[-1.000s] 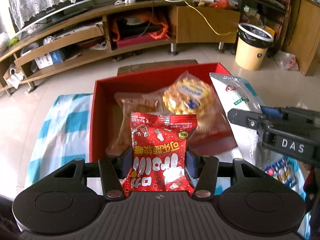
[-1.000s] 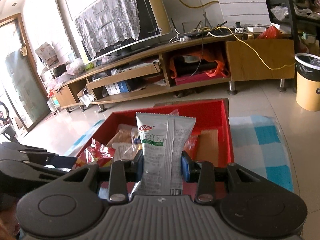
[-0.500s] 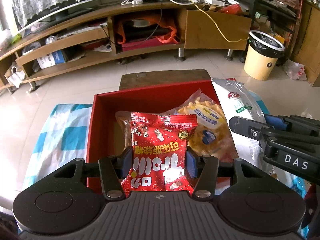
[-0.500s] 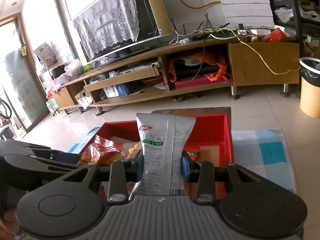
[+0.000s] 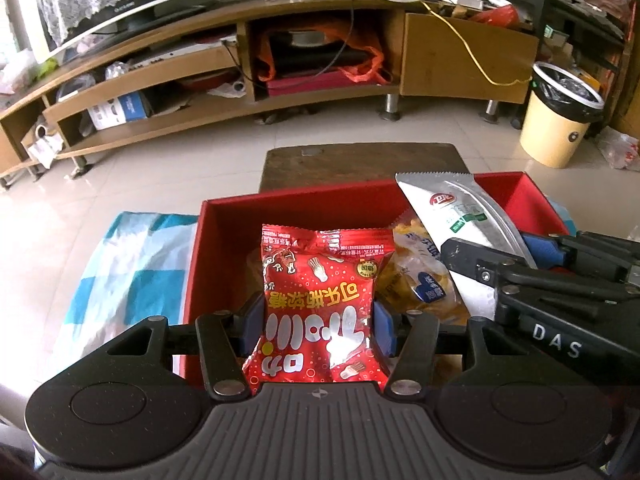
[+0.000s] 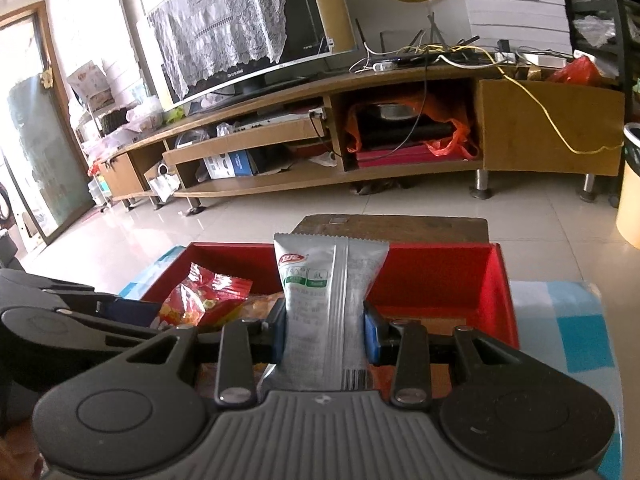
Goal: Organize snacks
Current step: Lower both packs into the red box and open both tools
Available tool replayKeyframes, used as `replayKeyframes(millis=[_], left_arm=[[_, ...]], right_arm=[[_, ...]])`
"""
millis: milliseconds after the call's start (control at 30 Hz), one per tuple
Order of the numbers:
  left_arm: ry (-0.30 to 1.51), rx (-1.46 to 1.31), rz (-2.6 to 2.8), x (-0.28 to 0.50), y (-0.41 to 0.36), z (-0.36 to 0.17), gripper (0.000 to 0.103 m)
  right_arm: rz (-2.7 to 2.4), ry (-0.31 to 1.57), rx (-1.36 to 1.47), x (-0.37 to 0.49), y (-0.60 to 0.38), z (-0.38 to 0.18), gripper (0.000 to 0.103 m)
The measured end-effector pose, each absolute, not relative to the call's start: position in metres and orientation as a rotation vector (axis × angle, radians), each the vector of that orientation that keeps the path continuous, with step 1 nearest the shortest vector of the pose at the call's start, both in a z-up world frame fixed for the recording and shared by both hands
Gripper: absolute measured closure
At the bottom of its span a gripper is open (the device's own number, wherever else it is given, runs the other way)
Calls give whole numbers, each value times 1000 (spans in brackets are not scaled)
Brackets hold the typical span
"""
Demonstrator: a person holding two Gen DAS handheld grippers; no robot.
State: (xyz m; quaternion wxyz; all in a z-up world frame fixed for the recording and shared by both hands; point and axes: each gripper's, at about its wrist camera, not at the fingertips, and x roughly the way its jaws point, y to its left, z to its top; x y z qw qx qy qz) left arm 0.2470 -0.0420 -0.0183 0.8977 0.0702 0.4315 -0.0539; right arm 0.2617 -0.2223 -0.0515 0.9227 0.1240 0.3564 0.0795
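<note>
The left gripper (image 5: 318,330) is clamping the red candy bag (image 5: 320,308), its long axis running away from the camera, top edge pointing far over the red box (image 5: 240,212). Just right, the right gripper (image 6: 325,338) is squeezing the silver packet (image 6: 326,300) upright, serrated end up, above the same box.

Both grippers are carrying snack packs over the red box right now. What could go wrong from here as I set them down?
1. The right gripper and left gripper sit close together over the red box; they could bump when releasing.
2. The silver packet is tall and pinched low, so it may tip over the box wall once released.
3. The red candy bag would likely land on the yellow snack pack already inside and crush it.
</note>
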Motion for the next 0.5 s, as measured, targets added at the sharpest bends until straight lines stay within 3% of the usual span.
replayKeyframes(millis=[67,200,500], left_arm=[[892,147,-106,247,-41,-19,39],[901,151,-84,247,-36,-20,23],[857,170,-91,236,-39,-6,16]], right_arm=[[171,740,243,267,-221,-54,68],[170,747,227,266,-222,-53,65],[104,696,182,254,-226,-41,50]])
